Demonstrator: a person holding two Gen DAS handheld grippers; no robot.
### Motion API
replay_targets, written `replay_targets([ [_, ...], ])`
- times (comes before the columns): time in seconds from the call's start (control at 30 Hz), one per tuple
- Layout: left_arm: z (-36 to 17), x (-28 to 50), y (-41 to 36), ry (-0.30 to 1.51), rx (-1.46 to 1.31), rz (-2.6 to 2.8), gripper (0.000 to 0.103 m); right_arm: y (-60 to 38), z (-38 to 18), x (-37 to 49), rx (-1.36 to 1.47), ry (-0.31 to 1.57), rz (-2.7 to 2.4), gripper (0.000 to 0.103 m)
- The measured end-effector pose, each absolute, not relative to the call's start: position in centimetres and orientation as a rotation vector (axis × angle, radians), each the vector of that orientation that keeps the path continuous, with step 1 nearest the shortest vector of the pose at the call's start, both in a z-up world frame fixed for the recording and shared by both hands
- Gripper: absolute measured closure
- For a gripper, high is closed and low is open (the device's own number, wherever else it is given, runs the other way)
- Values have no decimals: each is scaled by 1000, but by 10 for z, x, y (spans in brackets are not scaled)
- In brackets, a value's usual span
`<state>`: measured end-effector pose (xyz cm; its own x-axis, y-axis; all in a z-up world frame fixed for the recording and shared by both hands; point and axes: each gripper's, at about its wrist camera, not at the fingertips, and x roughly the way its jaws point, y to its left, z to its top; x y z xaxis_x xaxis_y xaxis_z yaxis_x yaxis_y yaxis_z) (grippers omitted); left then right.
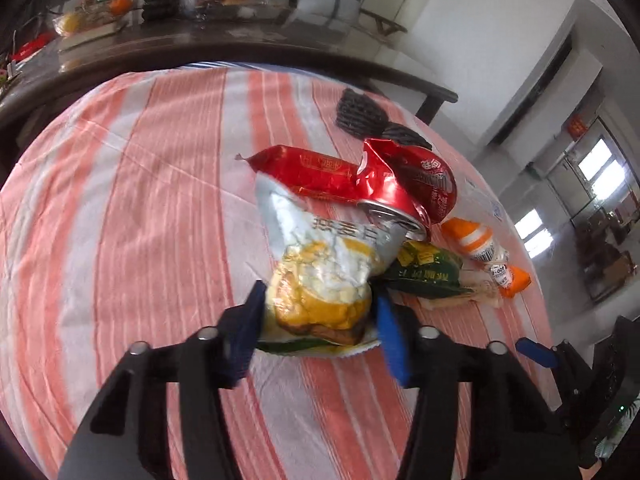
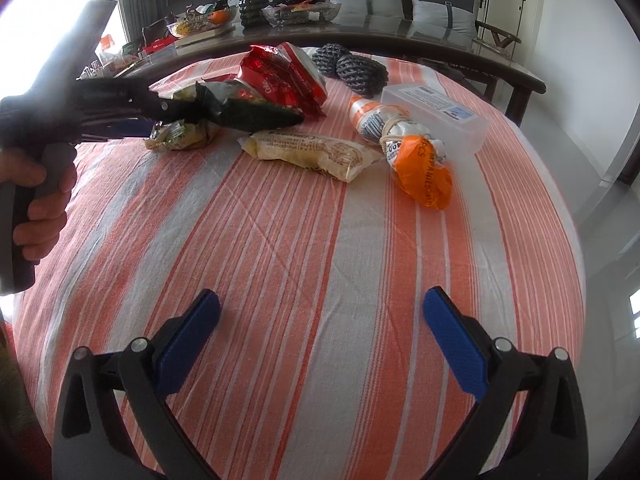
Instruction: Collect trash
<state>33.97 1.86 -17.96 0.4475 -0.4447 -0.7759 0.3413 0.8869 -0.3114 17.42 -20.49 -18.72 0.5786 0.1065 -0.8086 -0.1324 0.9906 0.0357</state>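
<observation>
A crumpled silver and yellow snack bag (image 1: 320,276) sits between the blue pads of my left gripper (image 1: 320,316), which is shut on its lower end. In the right wrist view, that gripper (image 2: 160,120) reaches in from the left, held by a hand (image 2: 40,200), with the yellowish bag (image 2: 184,136) at its tip. Just beyond lie a red wrapper (image 1: 308,172), a crushed red can (image 1: 396,196) and a green packet (image 1: 424,272). My right gripper (image 2: 322,320) hangs open over bare striped cloth, well short of the pile.
A pale noodle packet (image 2: 312,152), an orange and white bag (image 2: 420,172), a clear plastic box (image 2: 436,116) and two black mesh balls (image 2: 356,70) lie on the orange-striped tablecloth (image 2: 320,240). A dark table (image 2: 360,36) with cluttered trays stands behind.
</observation>
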Motion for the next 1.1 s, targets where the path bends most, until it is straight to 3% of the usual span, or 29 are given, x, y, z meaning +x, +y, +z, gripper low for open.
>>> replay_targets([
  [0.27, -160, 272, 69, 1047, -168, -402, 60, -204, -187, 174, -30, 943, 139, 5],
  [0.47, -175, 222, 63, 1027, -118, -412, 55, -204, -187, 174, -31, 943, 138, 5],
  [0.73, -178, 218, 58, 944, -49, -332, 19, -205, -187, 174, -31, 942, 137, 5],
  [1.1, -192, 221, 48, 967, 30, -307, 7, -205, -187, 173, -32, 942, 135, 5],
])
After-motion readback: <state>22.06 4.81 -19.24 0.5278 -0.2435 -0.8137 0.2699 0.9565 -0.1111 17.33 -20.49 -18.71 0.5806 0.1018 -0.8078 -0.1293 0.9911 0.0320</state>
